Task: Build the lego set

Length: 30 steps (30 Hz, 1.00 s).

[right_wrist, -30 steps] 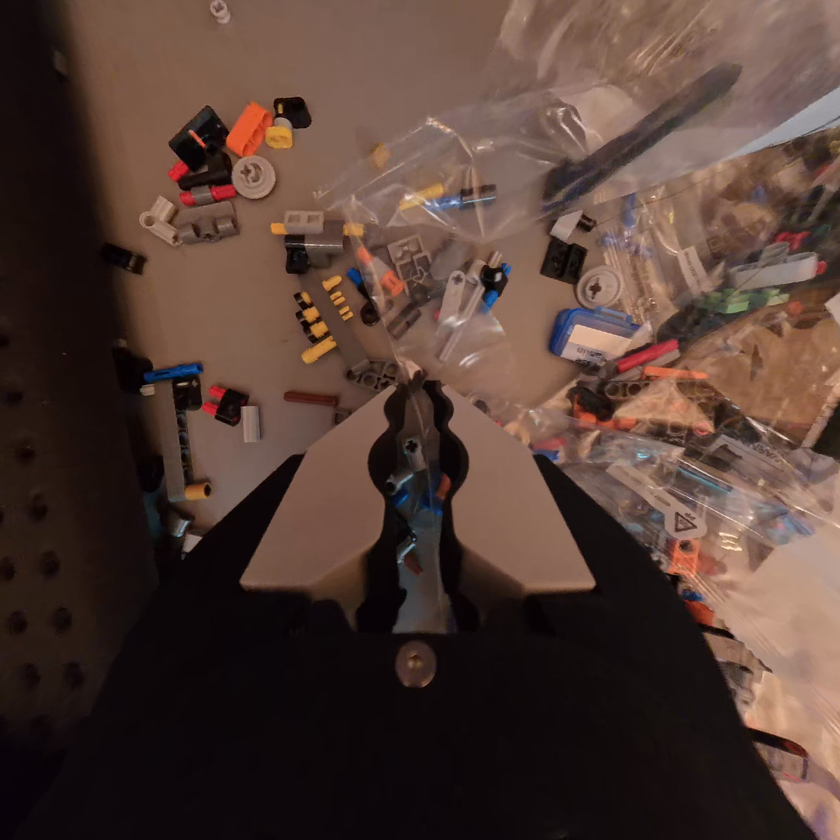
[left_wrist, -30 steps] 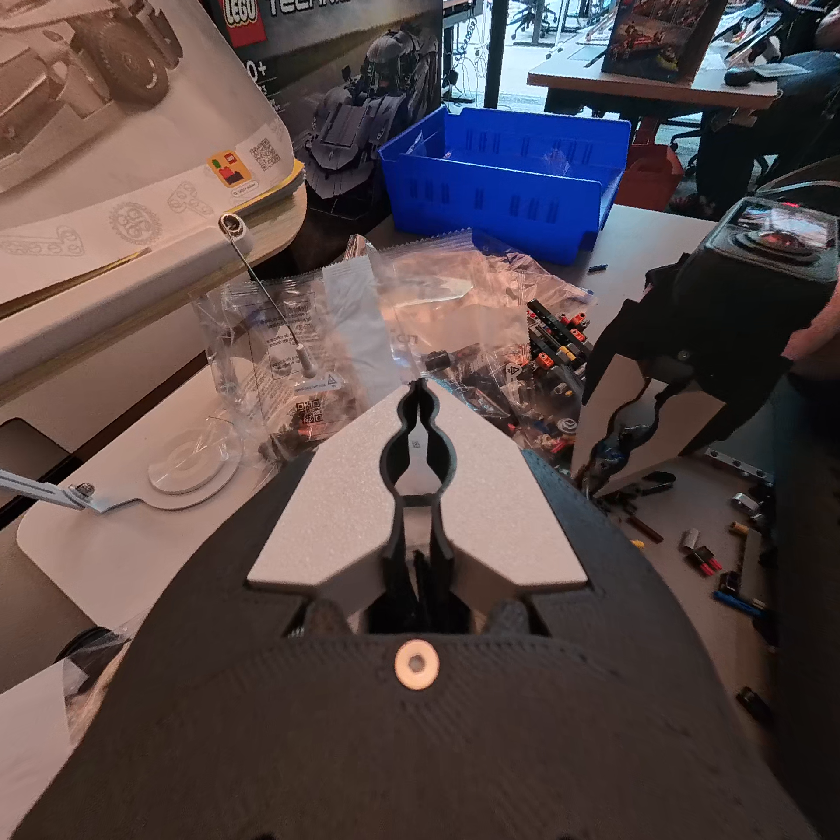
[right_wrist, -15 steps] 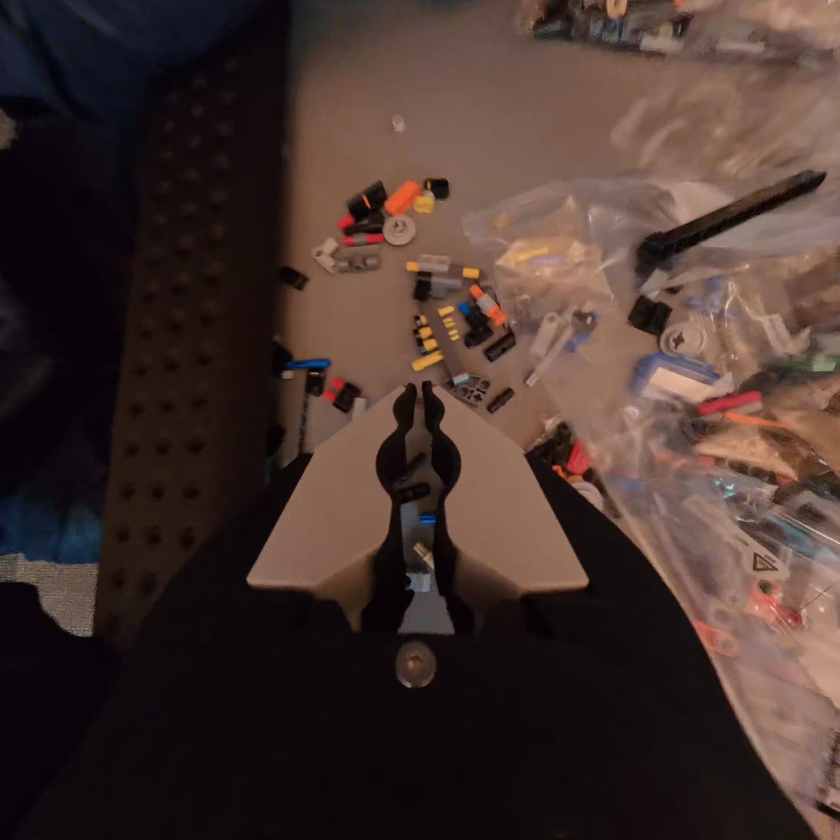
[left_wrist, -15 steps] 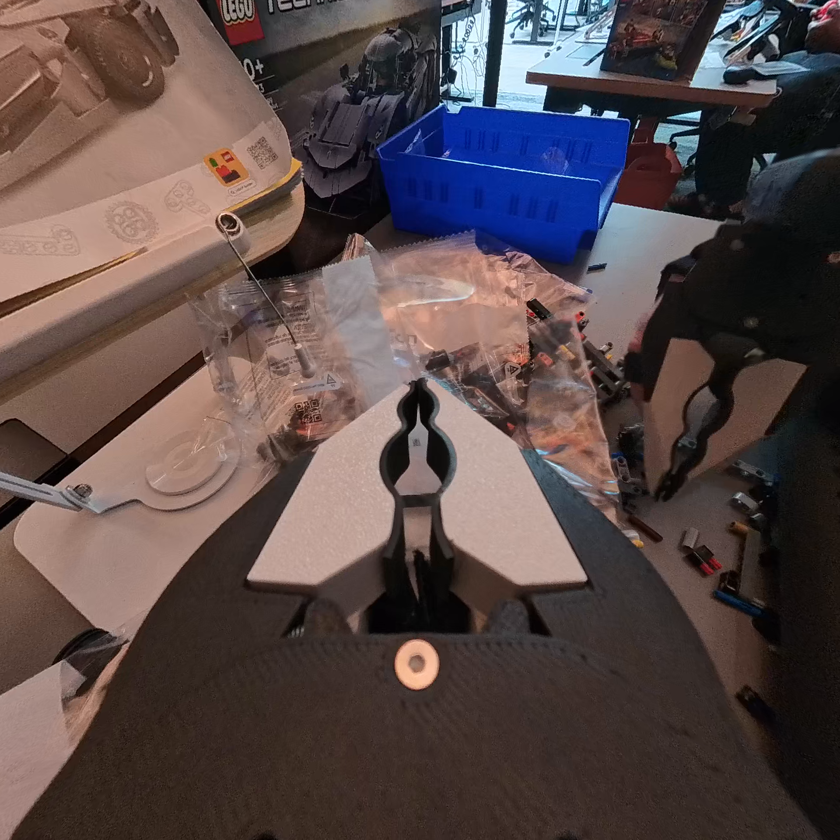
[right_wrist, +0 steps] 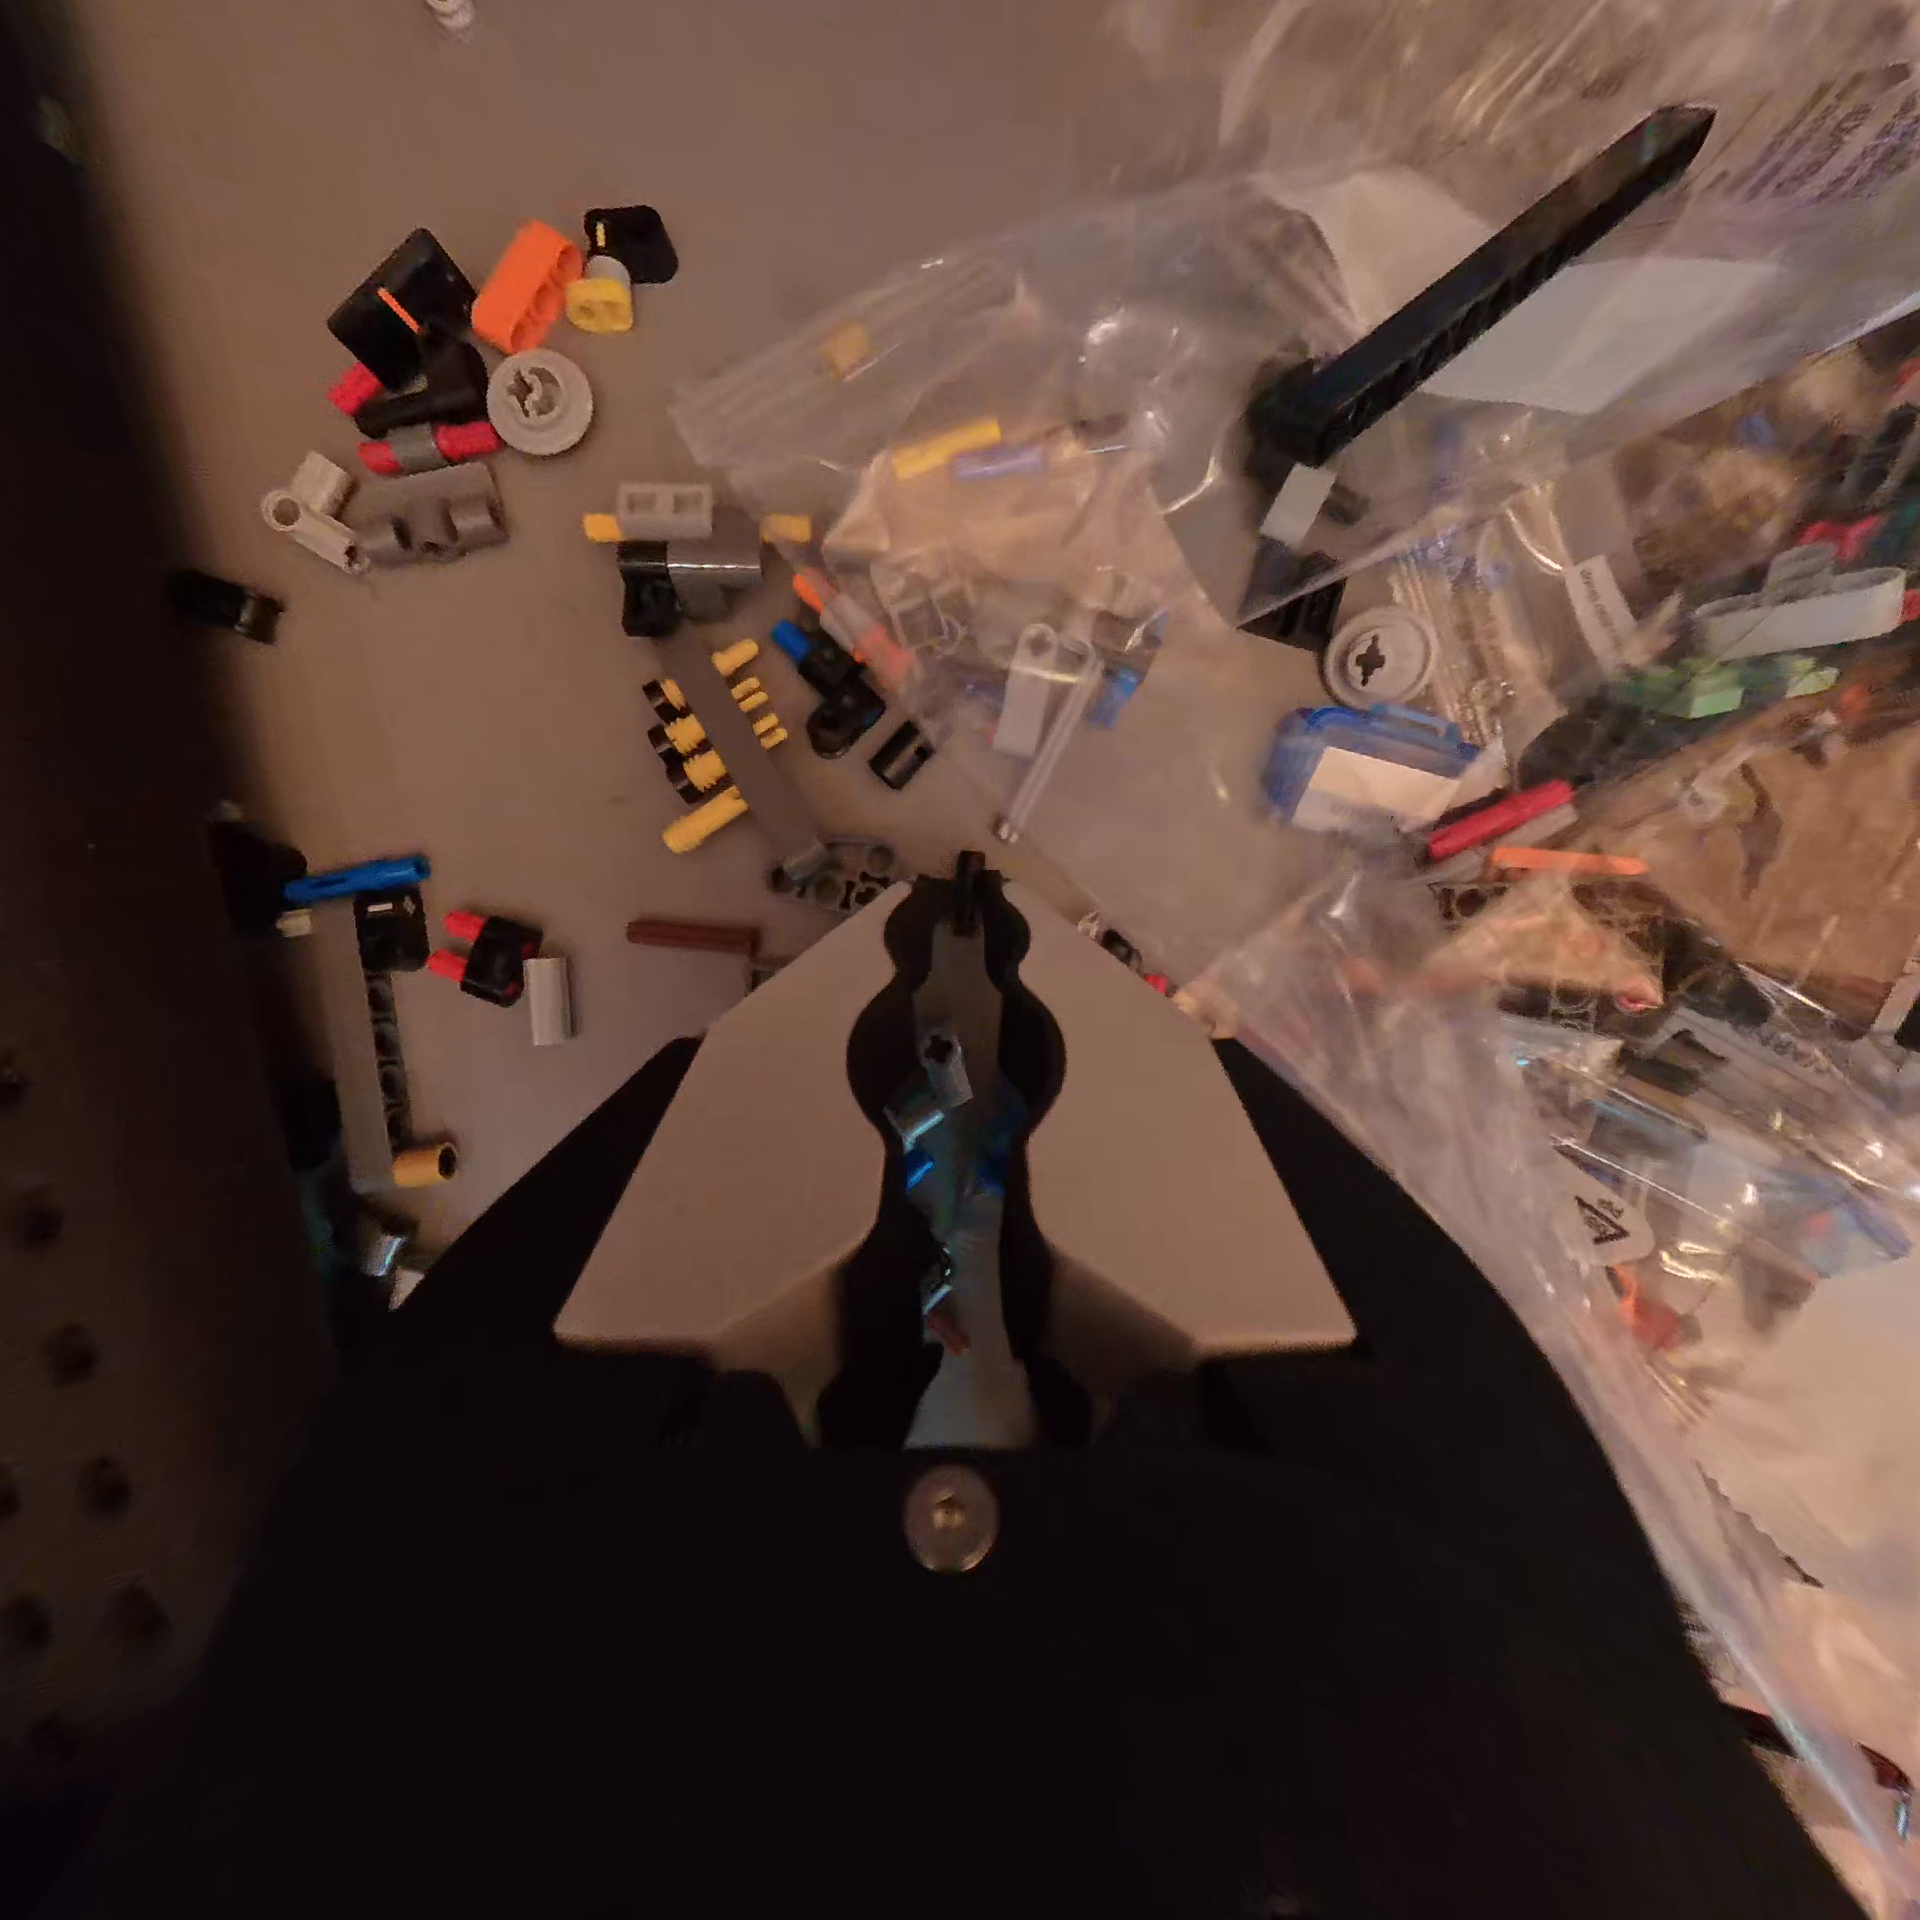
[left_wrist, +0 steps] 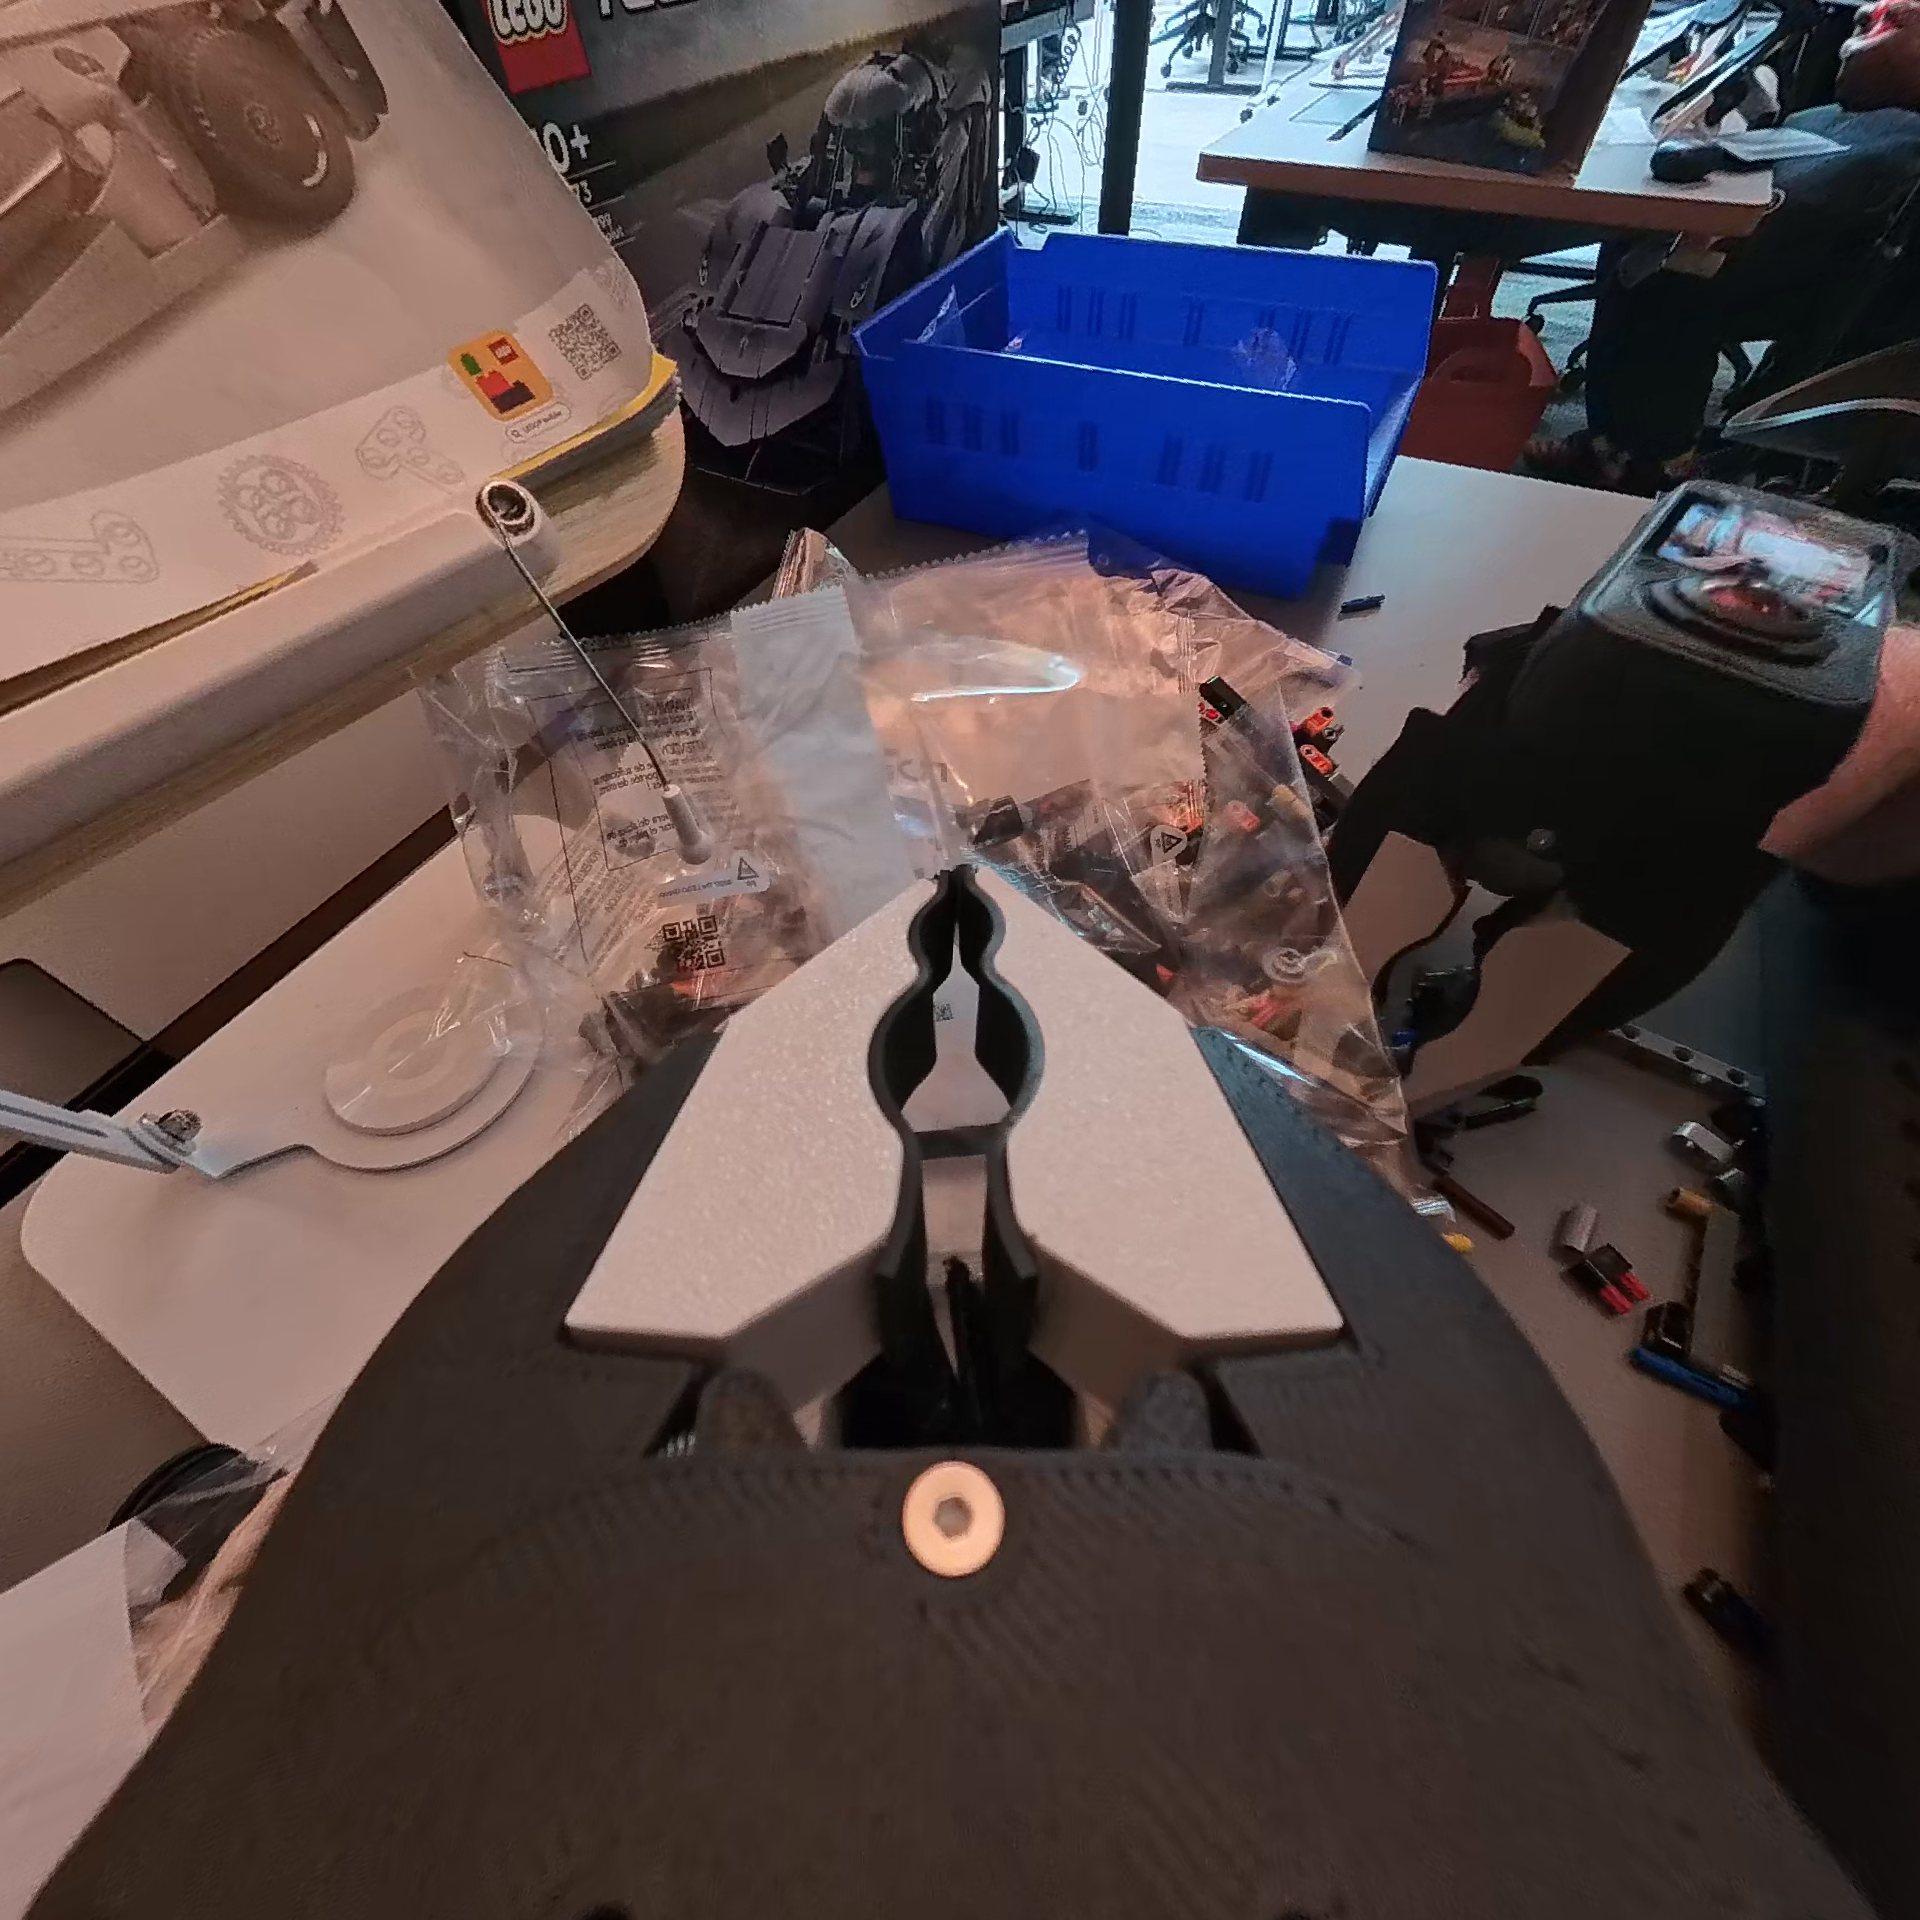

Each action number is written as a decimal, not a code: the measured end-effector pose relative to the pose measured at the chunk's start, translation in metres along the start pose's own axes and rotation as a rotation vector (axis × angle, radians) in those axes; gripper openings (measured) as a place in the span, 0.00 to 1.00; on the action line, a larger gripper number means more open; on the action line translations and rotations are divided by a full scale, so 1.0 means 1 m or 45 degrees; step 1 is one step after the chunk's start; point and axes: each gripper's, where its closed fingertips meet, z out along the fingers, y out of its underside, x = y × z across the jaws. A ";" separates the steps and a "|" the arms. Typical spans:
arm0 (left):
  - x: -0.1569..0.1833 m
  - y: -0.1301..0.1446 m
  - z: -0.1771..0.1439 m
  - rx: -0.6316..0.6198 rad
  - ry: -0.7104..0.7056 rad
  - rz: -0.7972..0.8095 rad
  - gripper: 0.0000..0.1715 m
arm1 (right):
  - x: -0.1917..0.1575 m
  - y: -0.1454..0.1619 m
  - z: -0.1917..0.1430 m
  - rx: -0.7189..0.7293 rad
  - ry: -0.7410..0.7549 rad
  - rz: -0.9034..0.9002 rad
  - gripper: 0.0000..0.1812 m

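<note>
Loose lego pieces [right_wrist: 707,727] lie on the grey table: an orange piece [right_wrist: 525,283], yellow pins, a blue pin [right_wrist: 353,881], a brown axle [right_wrist: 691,935]. Clear bags of parts [right_wrist: 1143,468] lie to the right, one with a long black beam [right_wrist: 1475,281]. My right gripper [right_wrist: 968,896] is shut on a small black piece [right_wrist: 968,873] at its tips, low over the loose pieces; it also shows in the left wrist view [left_wrist: 1496,935]. My left gripper [left_wrist: 957,885] is shut and looks empty, held above the clear bags [left_wrist: 935,748].
A blue bin [left_wrist: 1132,416] stands behind the bags, with the lego box [left_wrist: 748,156] to its left. An instruction booklet [left_wrist: 208,312] rests on a stand at the left. More loose pieces [left_wrist: 1600,1268] lie at the right. A person's wrist [left_wrist: 1849,790] holds the right gripper. The left gripper's tips are roughly 20 cm from the right gripper's. The right tips stand about 5 cm off the brown axle [right_wrist: 691,935]. The left camera catches it too, in the left wrist view [left_wrist: 1476,1203]. My left tips are about 25 cm from the blue pin [right_wrist: 353,881], my right tips only 11 cm. It turns up in the left wrist view [left_wrist: 1685,1365] as well.
My right gripper let go of the clear bag, rose away, then came back down over the loose pieces and now holds a small black piece. My left gripper has not moved.
</note>
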 end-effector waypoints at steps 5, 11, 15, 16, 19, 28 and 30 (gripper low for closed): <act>-0.001 0.000 -0.001 0.003 -0.002 -0.003 0.00 | -0.004 -0.001 0.000 0.002 -0.022 -0.019 0.01; 0.000 -0.001 -0.001 0.004 0.002 -0.002 0.00 | -0.018 -0.026 -0.031 0.251 -0.117 -0.080 0.00; 0.002 -0.001 0.000 0.006 0.009 -0.002 0.00 | -0.017 -0.045 -0.058 0.450 -0.114 -0.077 0.00; 0.002 -0.001 0.000 0.005 0.010 -0.001 0.00 | -0.014 -0.042 -0.058 0.440 -0.104 -0.063 0.00; 0.003 -0.001 0.000 0.005 0.015 -0.002 0.00 | -0.016 -0.024 -0.045 0.318 -0.114 -0.050 0.00; 0.003 0.000 0.000 0.001 0.017 0.000 0.00 | -0.047 -0.004 -0.025 0.146 -0.234 -0.117 0.09; 0.004 0.000 0.001 -0.002 0.018 0.001 0.00 | -0.049 0.002 -0.021 0.099 -0.236 -0.119 0.08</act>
